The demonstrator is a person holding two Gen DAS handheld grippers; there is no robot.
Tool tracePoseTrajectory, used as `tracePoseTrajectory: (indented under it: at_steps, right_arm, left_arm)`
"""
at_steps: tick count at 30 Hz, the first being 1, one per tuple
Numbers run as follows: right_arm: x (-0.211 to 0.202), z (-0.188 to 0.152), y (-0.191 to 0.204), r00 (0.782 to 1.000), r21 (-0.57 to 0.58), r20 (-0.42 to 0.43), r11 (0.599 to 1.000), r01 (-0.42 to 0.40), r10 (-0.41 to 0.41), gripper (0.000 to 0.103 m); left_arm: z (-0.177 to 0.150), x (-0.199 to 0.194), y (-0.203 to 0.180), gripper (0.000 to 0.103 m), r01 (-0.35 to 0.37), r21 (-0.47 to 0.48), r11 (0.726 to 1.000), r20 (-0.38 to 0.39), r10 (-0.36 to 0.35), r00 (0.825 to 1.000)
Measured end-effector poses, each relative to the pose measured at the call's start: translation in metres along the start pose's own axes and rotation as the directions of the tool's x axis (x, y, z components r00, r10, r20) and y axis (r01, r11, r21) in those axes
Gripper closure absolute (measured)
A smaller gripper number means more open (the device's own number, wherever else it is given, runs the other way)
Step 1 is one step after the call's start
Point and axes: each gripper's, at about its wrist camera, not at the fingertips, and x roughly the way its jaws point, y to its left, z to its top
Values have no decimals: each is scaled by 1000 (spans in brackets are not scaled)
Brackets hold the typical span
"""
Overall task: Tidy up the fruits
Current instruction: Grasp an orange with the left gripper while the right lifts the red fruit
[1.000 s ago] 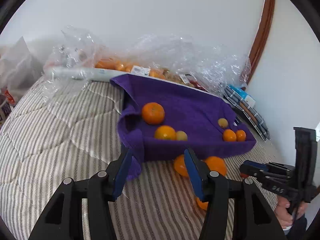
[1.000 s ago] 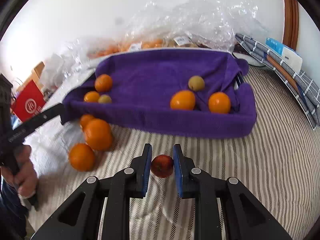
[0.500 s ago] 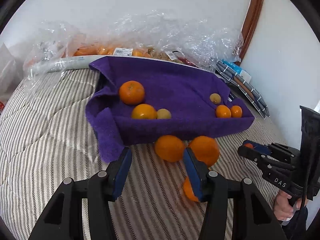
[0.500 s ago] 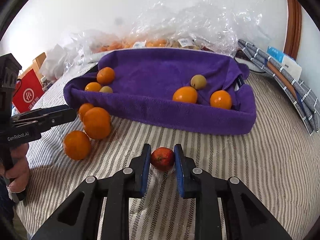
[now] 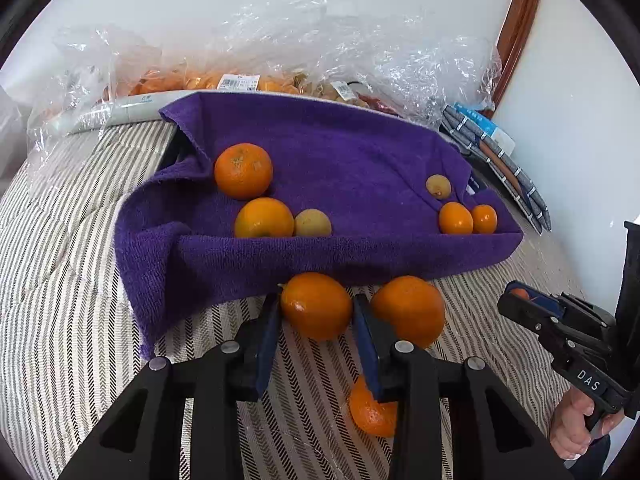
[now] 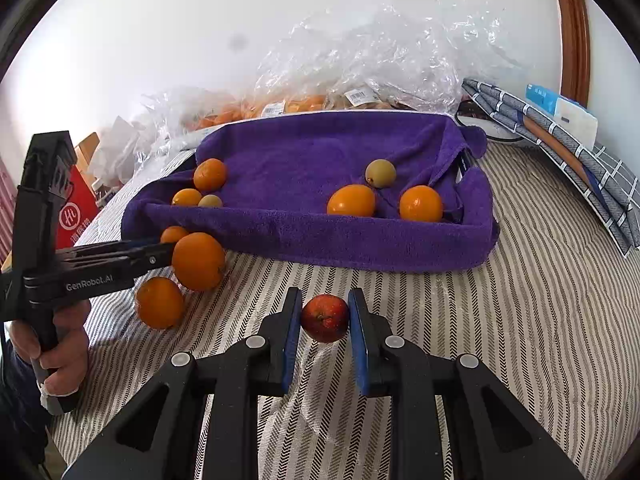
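You're closing the left gripper (image 5: 316, 312) on an orange (image 5: 316, 311) lying on the striped bed just in front of the purple towel tray (image 5: 360, 252); its fingers (image 5: 267, 340) are flanking the fruit w/ pads about touching. Your right gripper (image 6: 325, 318) is clenched on a small red apple (image 6: 325, 319), also in front of the tray.

Risks: a second orange (image 5: 408, 310) is sitting just right of the first, so the right-hand finger could be nudging it and sending it rolling. Round peel + soft bedding could be letting the orange squirt out if you're gripping off-centre.
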Motion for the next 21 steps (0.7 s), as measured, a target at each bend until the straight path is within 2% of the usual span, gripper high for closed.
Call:
tracePoseTrajectory:
  at_steps: [3,8,13,21]
  right_arm:
    - [0,0,-1,1000,7,0,1000,5,-5,79]
    - [-3,-2,-4,1000,17,15,1000,18,-19,79]
    - [-8,-2,-10,999,53,42,998,20,-22,79]
    - [-10,-2,-9,997,68,47,996,50,-53,79]
  left_arm:
    - [-2,-7,4,69,28,-15,1000,35,-27,999]
    - [-6,-22,12,69,39,-58,998,106,-33,994]
    - [-7,-37,13,69,43,-62,997,176,-32,984]
    - [-7,-54,19,69,74,-80,994,236,-53,970]
